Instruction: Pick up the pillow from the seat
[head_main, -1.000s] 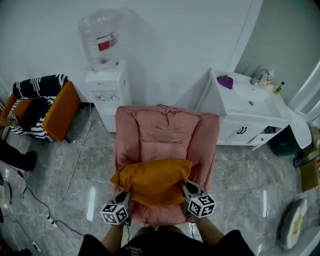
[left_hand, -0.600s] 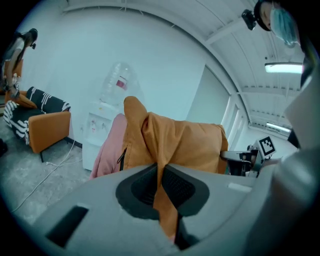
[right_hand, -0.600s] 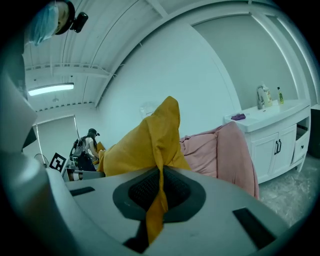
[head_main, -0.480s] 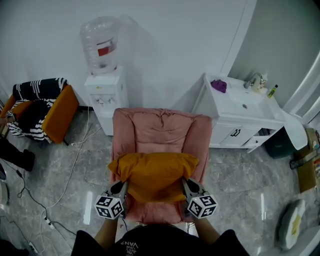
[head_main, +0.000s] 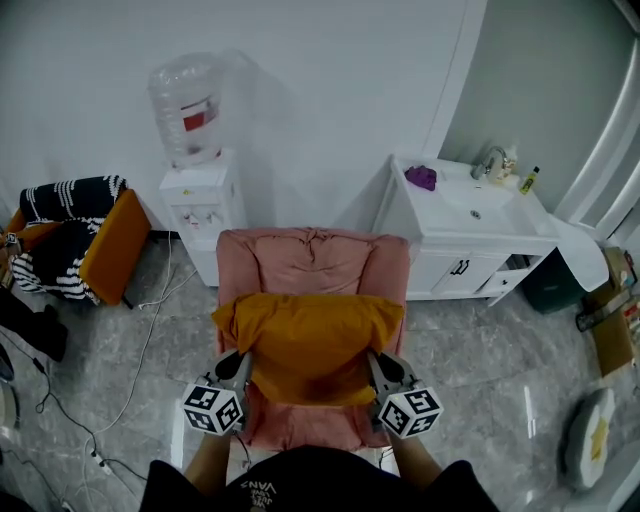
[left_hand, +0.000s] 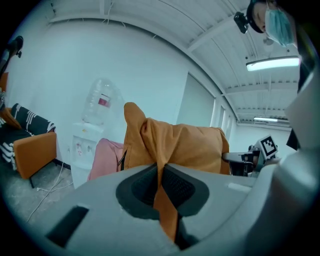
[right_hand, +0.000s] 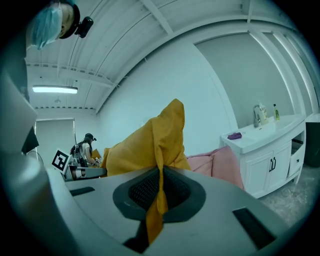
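The orange pillow (head_main: 310, 340) hangs in the air above the pink armchair (head_main: 312, 262), lifted clear of the seat. My left gripper (head_main: 243, 362) is shut on the pillow's left edge, and orange fabric (left_hand: 162, 200) runs pinched between its dark pads. My right gripper (head_main: 375, 362) is shut on the pillow's right edge, with a fold of the pillow (right_hand: 157, 200) clamped between its pads. In the left gripper view the pillow (left_hand: 175, 145) fills the middle, with the armchair (left_hand: 105, 157) behind it. In the right gripper view the pillow (right_hand: 145, 145) rises ahead and the armchair (right_hand: 215, 162) lies to its right.
A water dispenser (head_main: 195, 190) stands against the wall left of the armchair. A white sink cabinet (head_main: 470, 235) is to the right. An orange chair with a striped cloth (head_main: 75, 240) sits far left. Cables (head_main: 130, 370) trail over the marble floor.
Both grippers have risen with the pillow held between them, so it has come up off the seat. The head view has shifted with the lift.
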